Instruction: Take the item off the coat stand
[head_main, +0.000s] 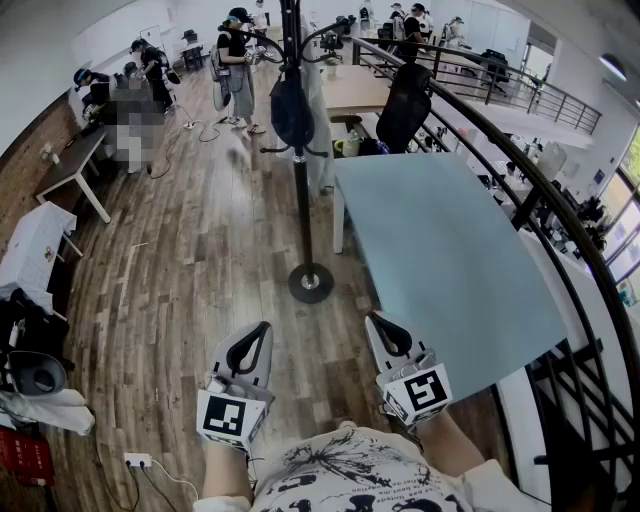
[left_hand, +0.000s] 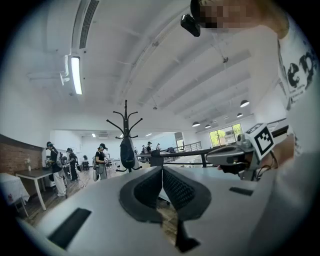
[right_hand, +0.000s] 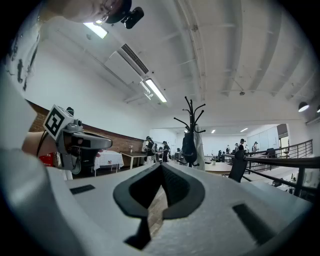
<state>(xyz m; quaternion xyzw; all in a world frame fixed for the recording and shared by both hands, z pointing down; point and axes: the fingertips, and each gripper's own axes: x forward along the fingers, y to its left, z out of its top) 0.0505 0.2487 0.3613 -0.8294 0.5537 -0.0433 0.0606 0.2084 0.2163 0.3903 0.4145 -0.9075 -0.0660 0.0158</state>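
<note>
A black coat stand (head_main: 302, 170) rises from a round base on the wooden floor ahead of me. A dark bag (head_main: 291, 108) hangs on it, and a pale garment (head_main: 316, 110) hangs just behind. The stand (left_hand: 126, 131) and the bag (left_hand: 127, 153) show far off in the left gripper view. In the right gripper view the stand (right_hand: 192, 120) carries the bag (right_hand: 189, 148) too. My left gripper (head_main: 262, 328) and right gripper (head_main: 372, 318) are held low, near my body, both shut and empty, well short of the stand.
A light blue table (head_main: 440, 265) stands right of the stand, with a black railing (head_main: 540, 190) beyond it. A black chair (head_main: 403, 105) sits at the table's far end. Several people stand at the back of the room. A white-covered table (head_main: 30, 250) is at the left.
</note>
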